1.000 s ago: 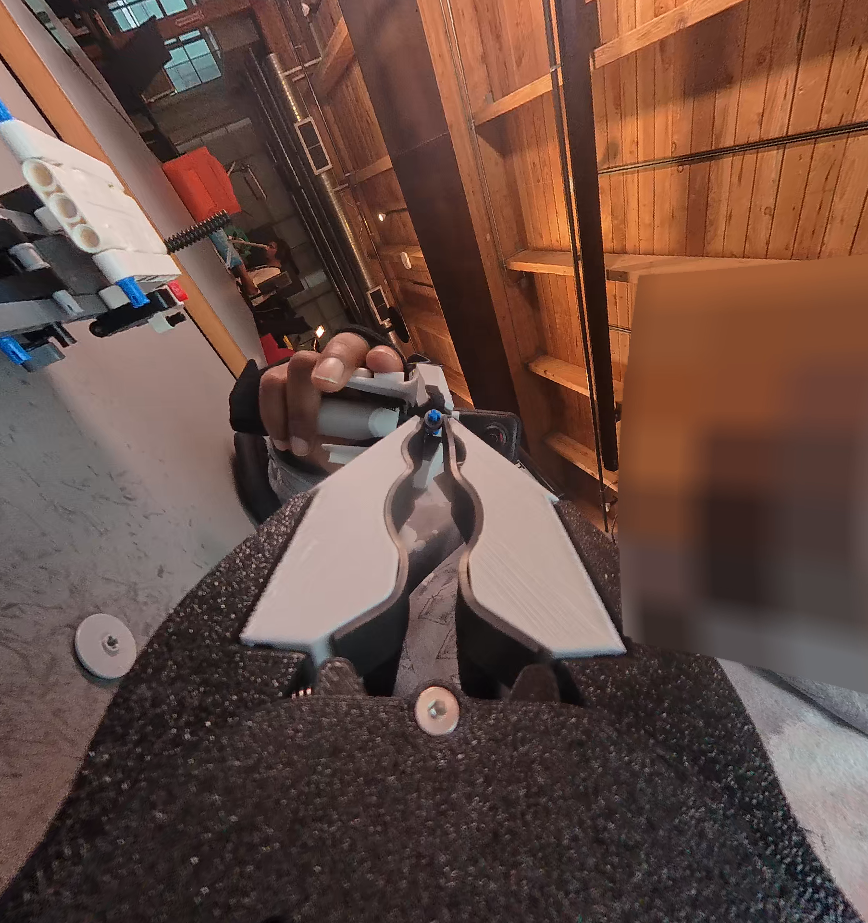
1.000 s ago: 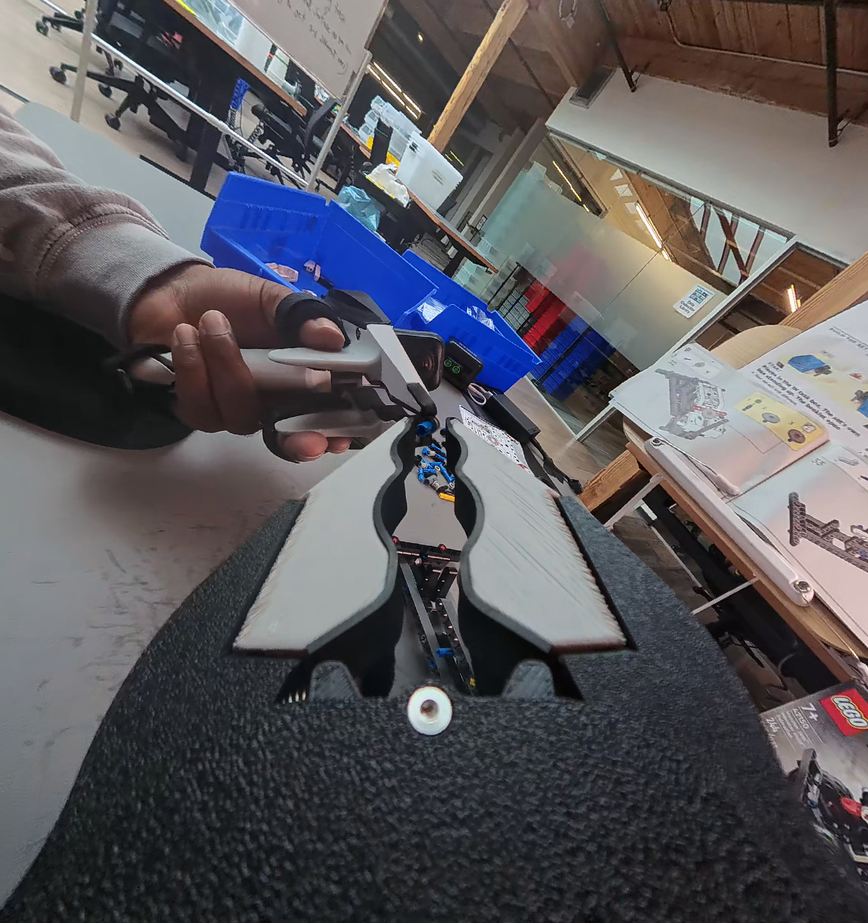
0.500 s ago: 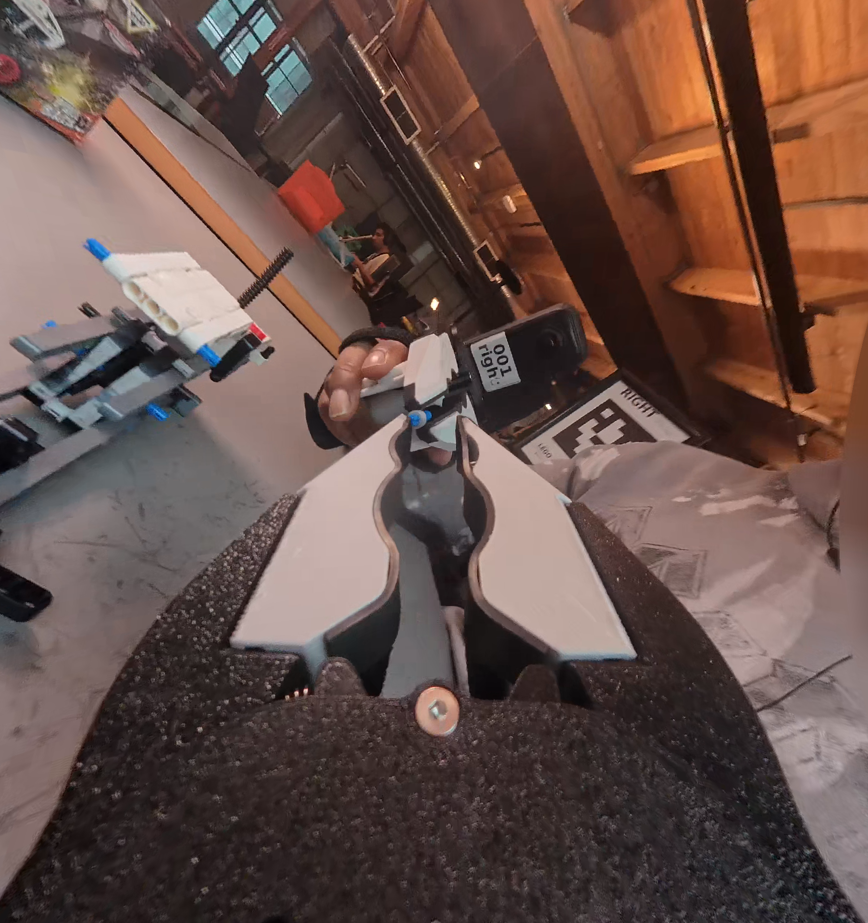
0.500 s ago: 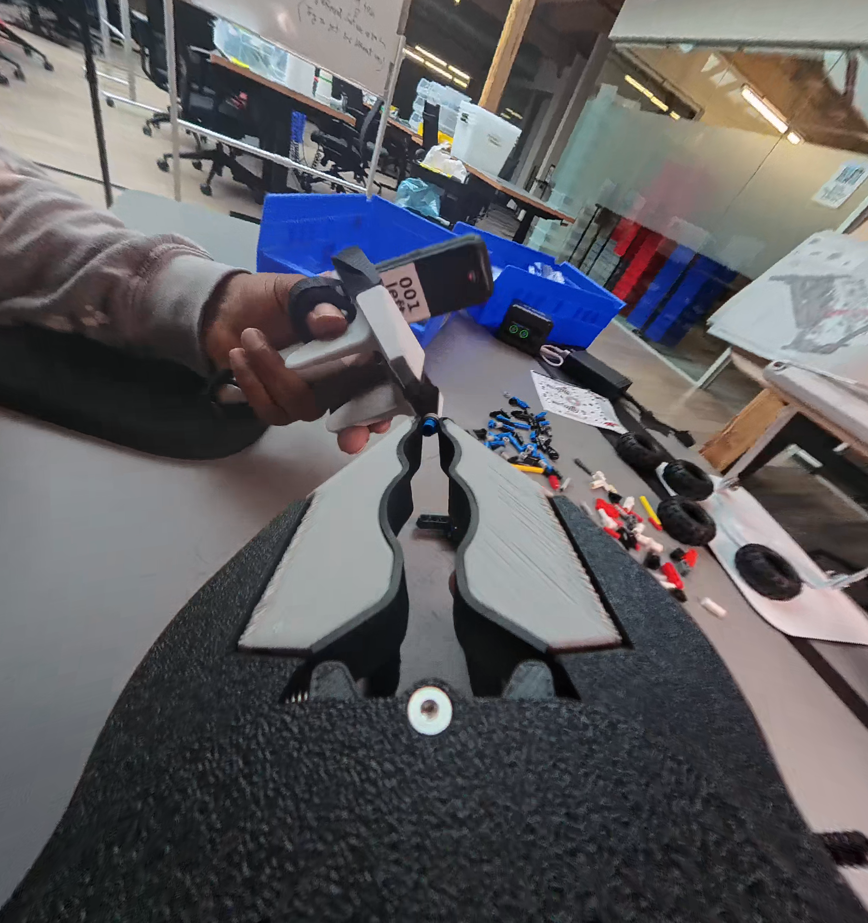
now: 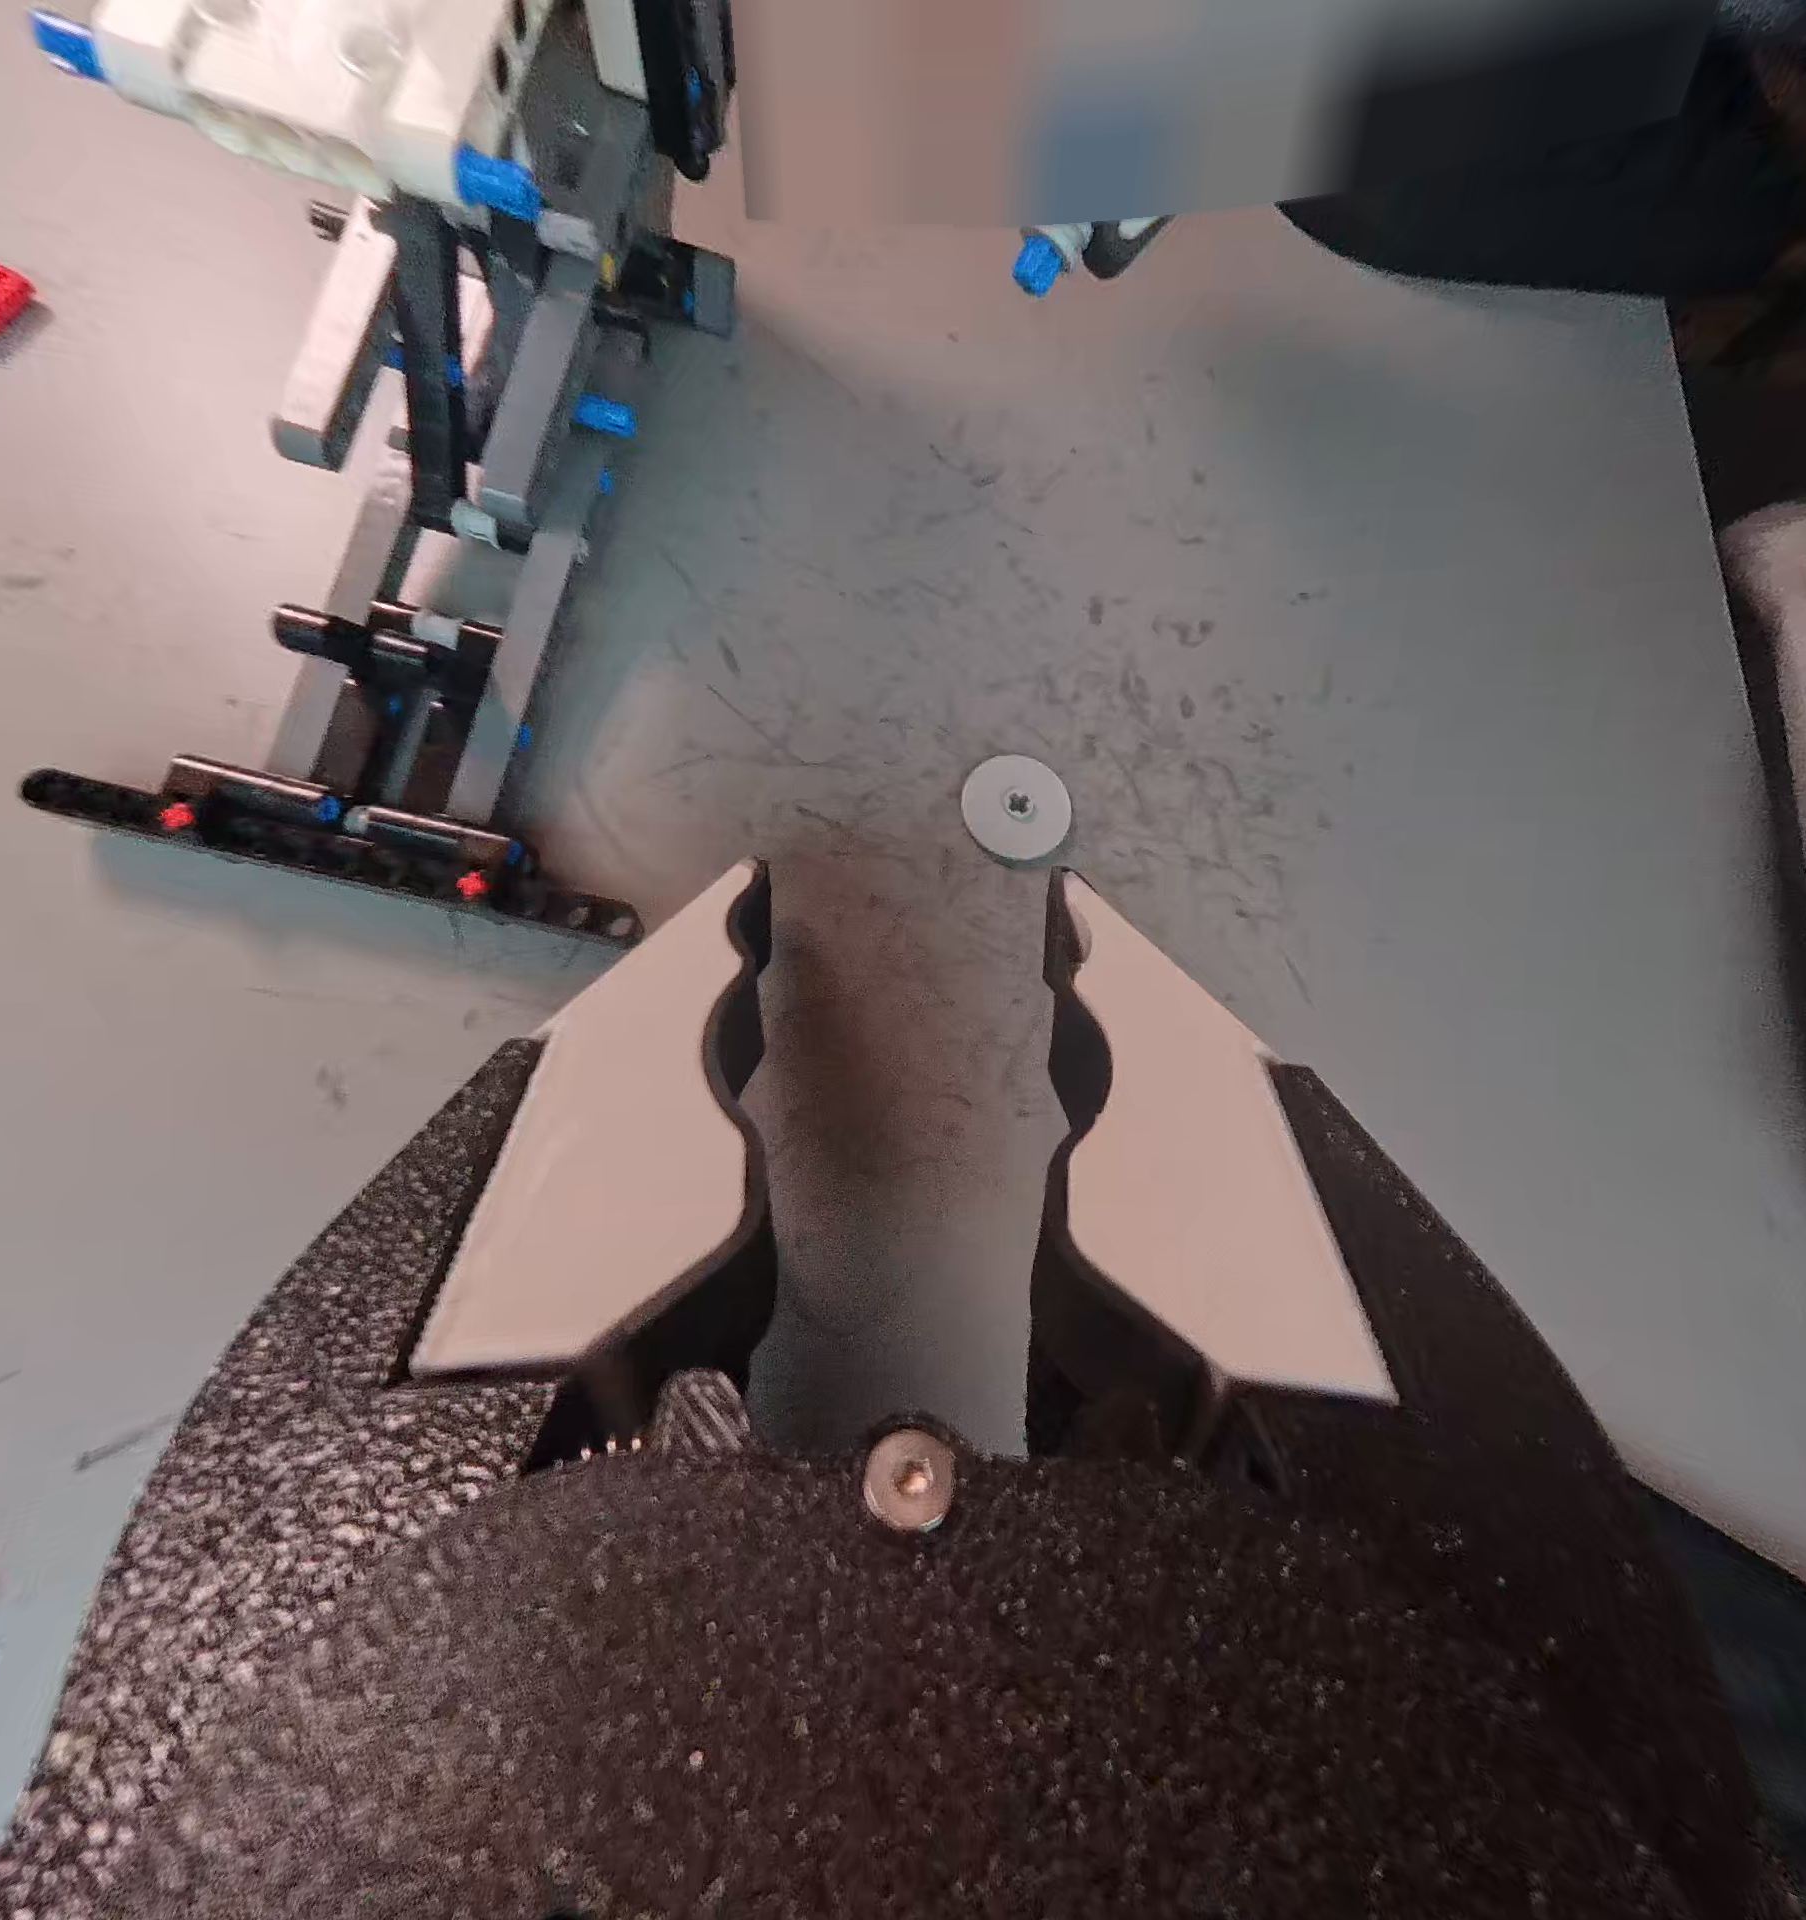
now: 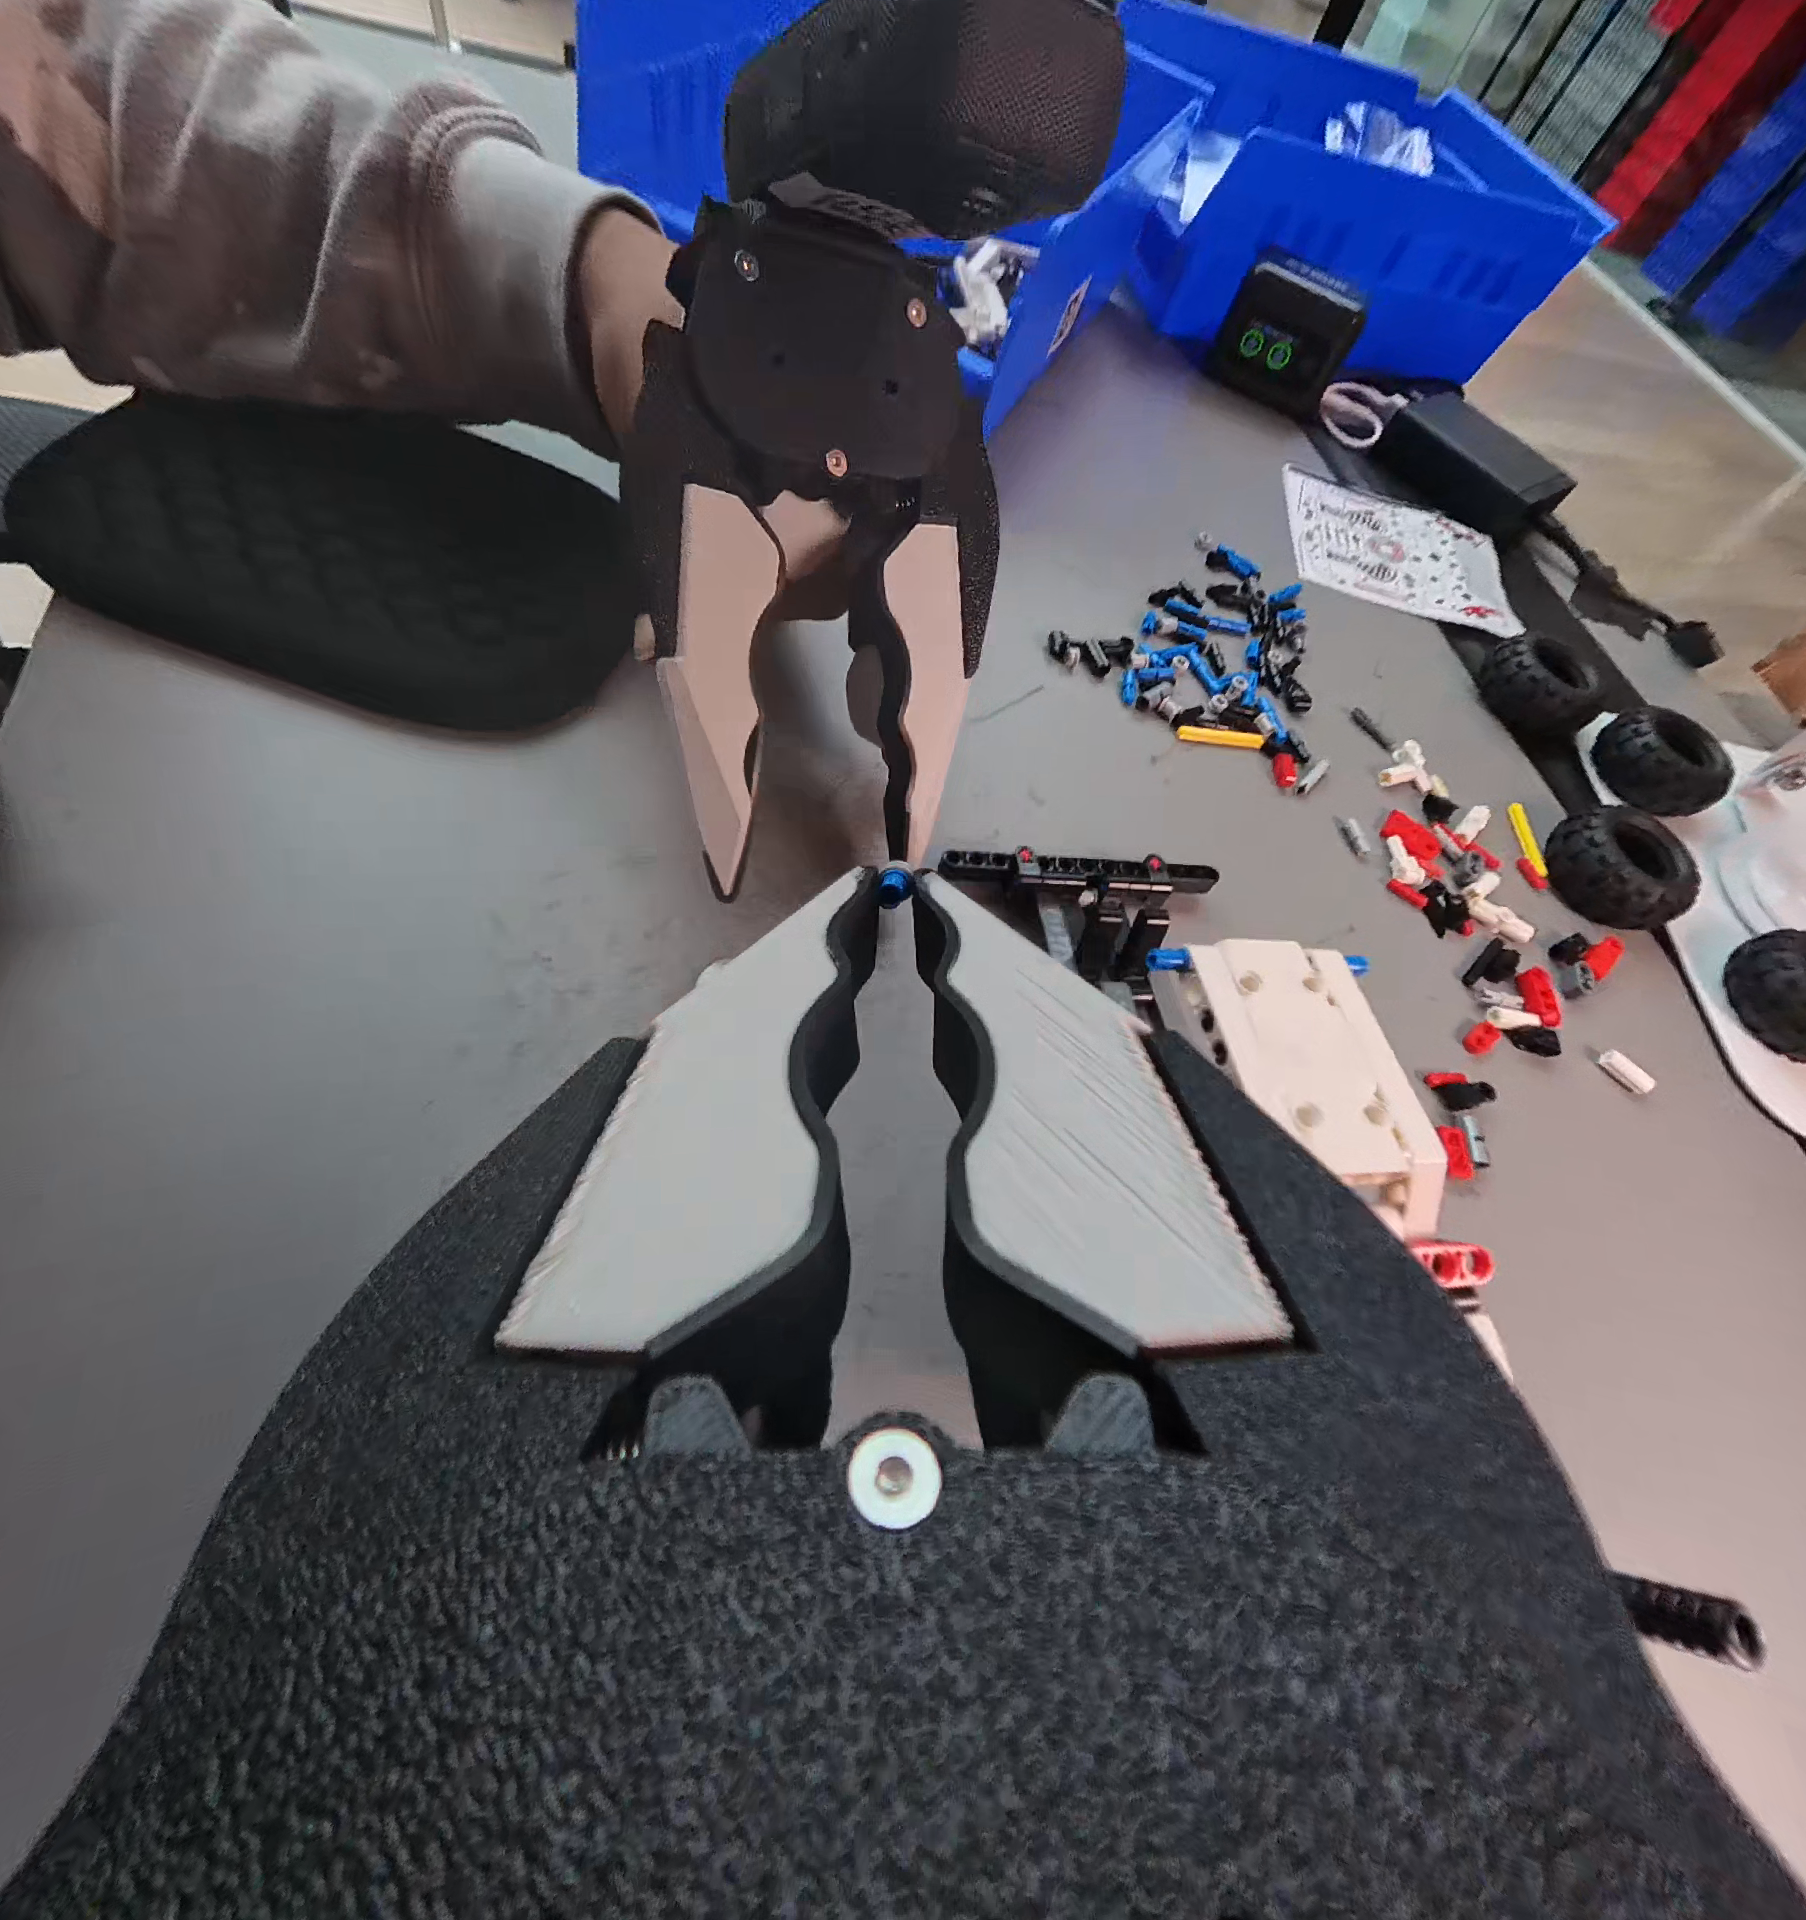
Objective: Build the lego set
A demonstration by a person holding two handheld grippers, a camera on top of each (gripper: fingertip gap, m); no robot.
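My right gripper (image 6: 891,883) is shut on a small blue pin (image 6: 891,890) and holds it above the grey table (image 6: 255,1039). My left gripper (image 5: 909,883) is open and empty, pointing down at the table. In the right wrist view the left gripper (image 6: 816,857) hangs just beyond the pin, one fingertip close to it. The partly built grey, black and white lego chassis (image 5: 442,499) lies left of my left gripper and also shows in the right wrist view (image 6: 1283,1039). The blue pin (image 5: 1034,265) shows at the top of the left wrist view.
Loose blue and black pins (image 6: 1221,665) and red and white pieces (image 6: 1481,904) lie right of the chassis. Black tyres (image 6: 1616,868) sit on a white sheet. Blue bins (image 6: 1346,197), a small black device (image 6: 1283,332) and a sticker sheet (image 6: 1387,545) stand behind. A screw head (image 5: 1016,808) sits in the table. The gap from one gripper's tips to the other's is roughly 10 cm.
My left gripper has opened, let go of the blue pin and tipped down toward the table. My right gripper keeps the pin and now looks down over the table.
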